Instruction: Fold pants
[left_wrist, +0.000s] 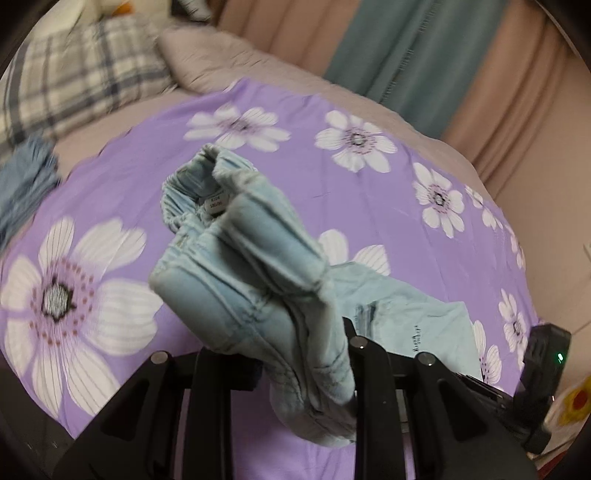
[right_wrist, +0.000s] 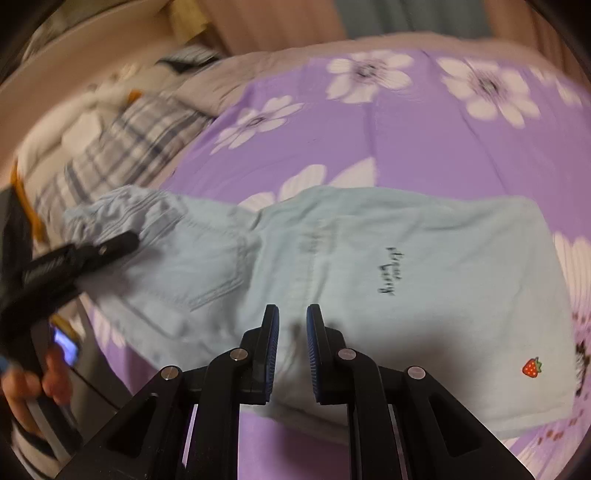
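Observation:
Pale blue pants (right_wrist: 406, 258) lie across a purple flowered bedsheet (right_wrist: 424, 147), with black script and a small strawberry (right_wrist: 532, 367) on the leg. My left gripper (left_wrist: 295, 369) is shut on the elastic waistband end of the pants (left_wrist: 240, 266) and holds it bunched and raised off the bed. In the right wrist view that left gripper (right_wrist: 110, 243) shows at the left, with a hand (right_wrist: 29, 387) holding it. My right gripper (right_wrist: 292, 332) hovers over the middle of the pants, its blue pads a narrow gap apart with nothing between them.
A plaid pillow (left_wrist: 74, 81) and a beige pillow (left_wrist: 221, 59) lie at the head of the bed. A blue-grey garment (left_wrist: 26, 184) sits at the left edge. Teal and pink curtains (left_wrist: 424, 48) hang behind the bed. The sheet (left_wrist: 332, 177) is bare beyond the pants.

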